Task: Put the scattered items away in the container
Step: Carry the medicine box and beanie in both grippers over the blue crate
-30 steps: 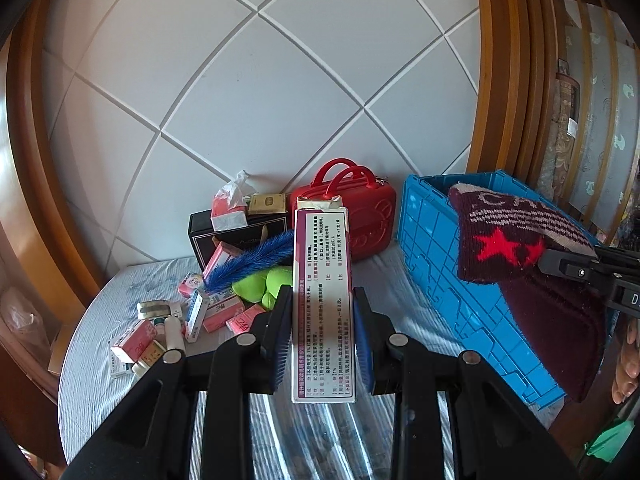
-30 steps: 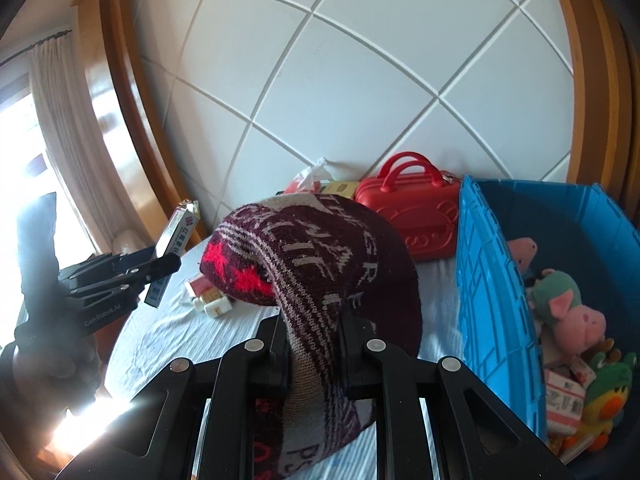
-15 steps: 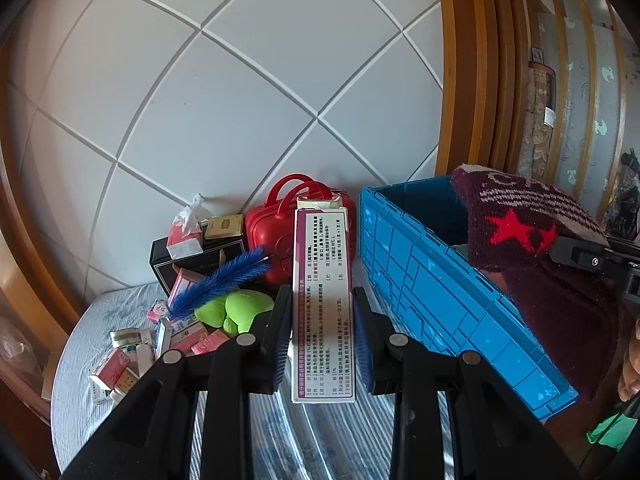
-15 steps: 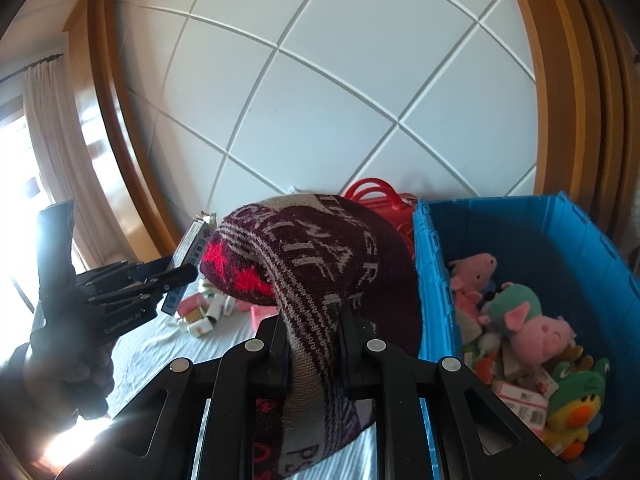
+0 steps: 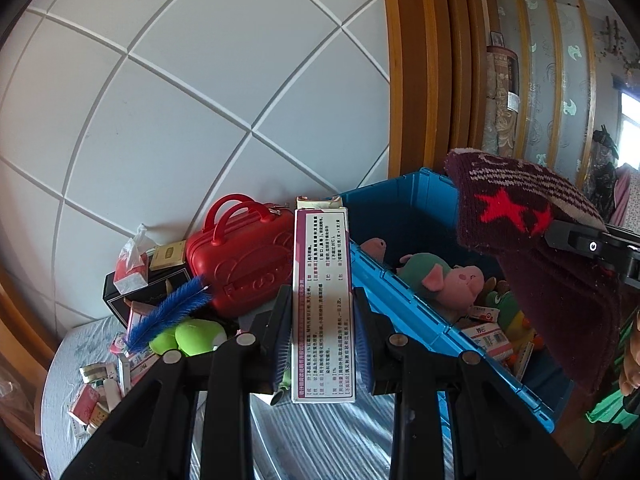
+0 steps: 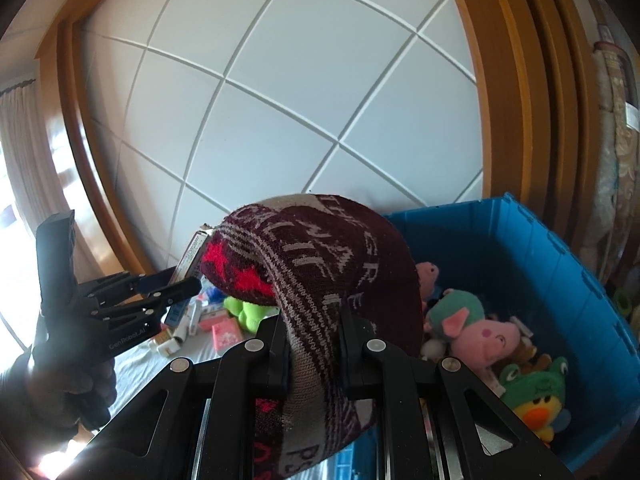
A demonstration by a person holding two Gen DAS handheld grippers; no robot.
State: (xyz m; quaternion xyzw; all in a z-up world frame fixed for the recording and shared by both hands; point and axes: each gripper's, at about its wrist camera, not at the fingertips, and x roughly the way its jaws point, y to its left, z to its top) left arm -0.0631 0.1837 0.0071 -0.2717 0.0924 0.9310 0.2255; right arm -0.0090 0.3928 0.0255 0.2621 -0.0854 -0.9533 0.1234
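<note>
Daylight floods in from a window (image 6: 16,216) far off to the left of my right fingers (image 6: 276,344), blown out to white, with a hot glare patch low beside them. The white wall panel (image 5: 168,128) ahead of my left fingers (image 5: 280,332) is evenly bright, its straight seams bowed by the lens. Corners of both views fall to black. My own fingers read as dark, near-featureless shapes, while the print on the box (image 5: 323,304) between them stays sharp.

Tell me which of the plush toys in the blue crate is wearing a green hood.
The yellow duck plush in the blue crate, at the near end of the pile. Its frog-eyed green hood sets it apart from the pink pig plush lying behind it.
</note>
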